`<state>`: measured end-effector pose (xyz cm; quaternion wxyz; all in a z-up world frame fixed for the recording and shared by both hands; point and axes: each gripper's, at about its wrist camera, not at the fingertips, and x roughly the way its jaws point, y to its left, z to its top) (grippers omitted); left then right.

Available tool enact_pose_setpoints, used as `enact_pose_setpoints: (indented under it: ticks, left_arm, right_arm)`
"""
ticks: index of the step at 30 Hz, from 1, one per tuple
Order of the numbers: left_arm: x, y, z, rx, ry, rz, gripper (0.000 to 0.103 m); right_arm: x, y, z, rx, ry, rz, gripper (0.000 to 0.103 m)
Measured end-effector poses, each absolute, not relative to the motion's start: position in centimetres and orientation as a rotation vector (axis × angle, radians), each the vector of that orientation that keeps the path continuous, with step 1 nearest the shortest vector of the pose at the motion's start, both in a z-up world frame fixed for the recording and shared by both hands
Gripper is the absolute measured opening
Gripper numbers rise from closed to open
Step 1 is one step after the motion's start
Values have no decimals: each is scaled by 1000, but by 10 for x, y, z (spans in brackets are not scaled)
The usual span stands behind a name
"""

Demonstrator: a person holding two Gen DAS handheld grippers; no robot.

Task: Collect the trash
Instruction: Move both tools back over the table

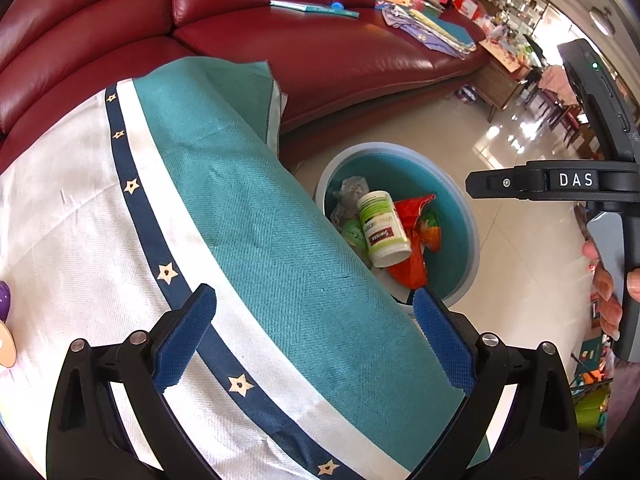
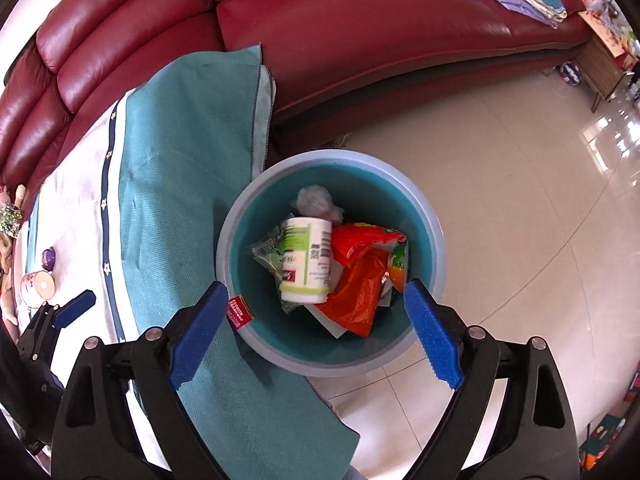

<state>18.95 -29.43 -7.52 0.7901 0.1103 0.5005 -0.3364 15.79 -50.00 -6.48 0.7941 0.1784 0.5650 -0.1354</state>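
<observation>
The right gripper gapes empty above the bin at frame centre, bottle and wrappers inside, bare floor rightward. The left gripper spreads empty over the tablecloth edge.

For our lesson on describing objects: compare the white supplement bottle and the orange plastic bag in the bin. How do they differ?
1. The white supplement bottle is a rigid cylinder; the orange plastic bag is soft and crumpled.
2. The bottle is white with green bands and a printed label; the bag is plain orange.
3. The bottle lies on its side on top of the pile; the bag sits beside it, partly tucked under.
Both lie inside the teal bin.
</observation>
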Motion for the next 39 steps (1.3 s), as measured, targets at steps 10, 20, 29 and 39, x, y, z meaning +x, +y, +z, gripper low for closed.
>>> enact_pose_setpoints:
  ticks: [10, 20, 29, 39]
  left_arm:
    - [185, -279, -67, 215, 1068, -723, 99]
    - [176, -241, -55, 186, 1039, -695, 99]
    - [181, -179, -50, 108, 1038, -614, 99]
    - [207, -68, -63, -172, 1128, -364, 99]
  right_arm:
    - [148, -491, -62, 374, 1243, -322, 86]
    - [143, -458, -49, 335, 1242, -309, 86]
    - [154, -407, -37, 267, 1237, -247, 86]
    - [207, -324, -47, 145, 1294, -92, 86]
